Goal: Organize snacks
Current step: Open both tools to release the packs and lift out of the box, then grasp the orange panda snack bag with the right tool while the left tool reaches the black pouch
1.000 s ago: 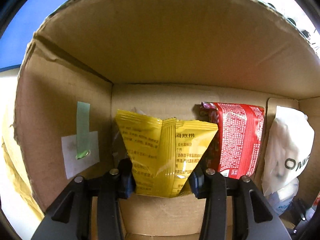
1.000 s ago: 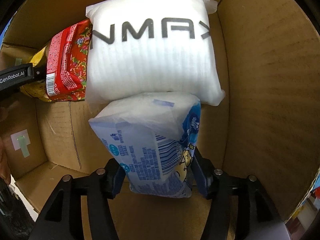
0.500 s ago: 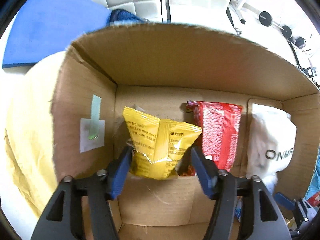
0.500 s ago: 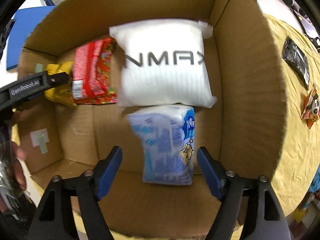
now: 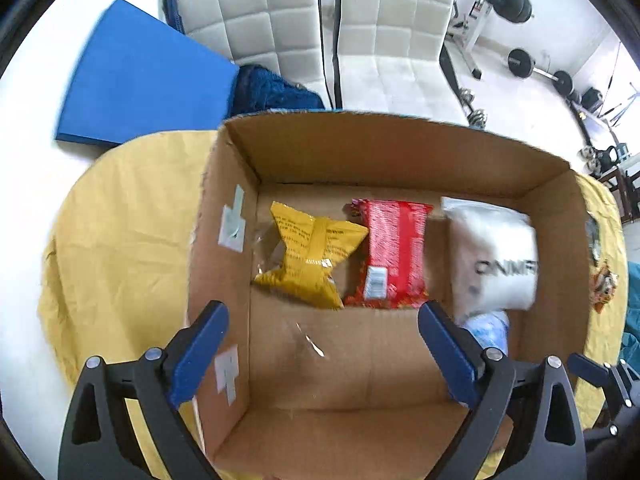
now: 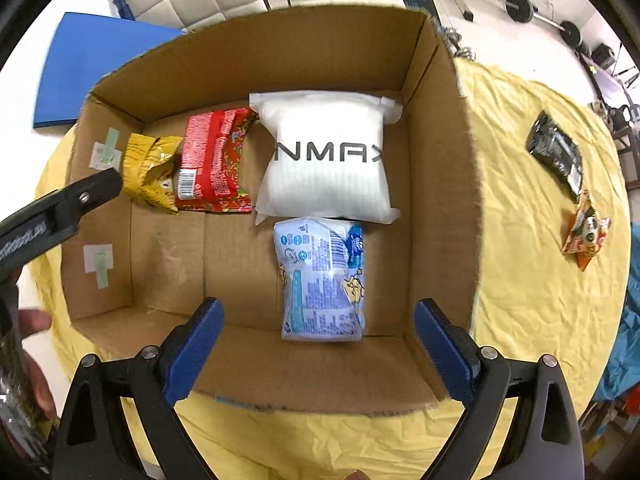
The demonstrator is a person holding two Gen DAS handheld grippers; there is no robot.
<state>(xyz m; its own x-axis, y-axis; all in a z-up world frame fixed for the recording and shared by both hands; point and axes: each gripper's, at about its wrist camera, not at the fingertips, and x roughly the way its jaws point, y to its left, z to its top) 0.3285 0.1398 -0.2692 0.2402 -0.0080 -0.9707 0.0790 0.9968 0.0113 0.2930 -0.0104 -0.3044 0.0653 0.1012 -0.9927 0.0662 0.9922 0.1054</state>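
Observation:
An open cardboard box [image 5: 400, 148] [image 6: 444, 184] stands on a yellow tablecloth. On its floor lie a yellow snack bag [image 5: 312, 256] [image 6: 148, 168], a red packet [image 5: 392, 252] [image 6: 216, 160], a white pouch [image 5: 492, 252] [image 6: 328, 160] and a blue-and-white packet [image 6: 320, 280] [image 5: 488, 328]. My left gripper [image 5: 322, 348] hangs open above the box, well back from the yellow bag, holding nothing. Over the near wall, my right gripper [image 6: 318, 344] is open too, just short of the blue-and-white packet.
A black packet [image 6: 556, 148] and an orange snack bag [image 6: 586, 236] [image 5: 604, 280] lie on the cloth [image 6: 540, 280] to the right of the box. Behind the table are white chairs [image 5: 280, 28], a blue mat [image 5: 140, 80] and gym weights [image 5: 520, 60].
Both grippers let go of their packets, opened wide and pulled back up out of the box. The yellow bag and the blue-and-white packet now rest on the box floor.

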